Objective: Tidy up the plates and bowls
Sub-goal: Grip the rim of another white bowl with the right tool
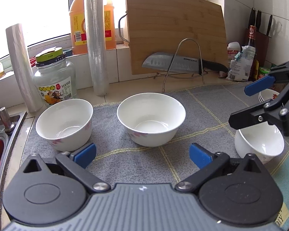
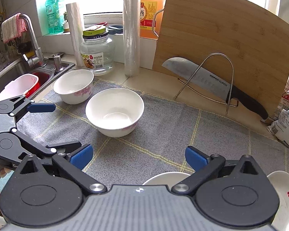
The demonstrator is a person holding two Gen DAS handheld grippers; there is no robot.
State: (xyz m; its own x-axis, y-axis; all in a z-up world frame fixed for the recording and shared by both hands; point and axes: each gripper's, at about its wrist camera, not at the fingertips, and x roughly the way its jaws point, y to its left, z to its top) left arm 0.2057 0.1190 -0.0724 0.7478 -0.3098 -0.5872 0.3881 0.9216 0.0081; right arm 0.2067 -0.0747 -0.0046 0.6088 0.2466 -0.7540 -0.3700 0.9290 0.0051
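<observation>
The knife blade [image 2: 200, 77] reads "SUPOR"; the glass jar's label [image 2: 91, 59] shows "950".

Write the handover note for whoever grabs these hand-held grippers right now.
Left hand-held gripper: open, empty, hovering over the grey mat, facing the middle bowl.
Right hand-held gripper: open, empty, just above the near bowl.
Bowls: far bowl at the mat's sink-side edge, the middle one at mat centre, the near one at the right, all upright and apart. Small decorated dishes sit further right.
Done: nothing stacked yet.
Left: gather the three bowls, probably nest them, then sort the dishes.
</observation>
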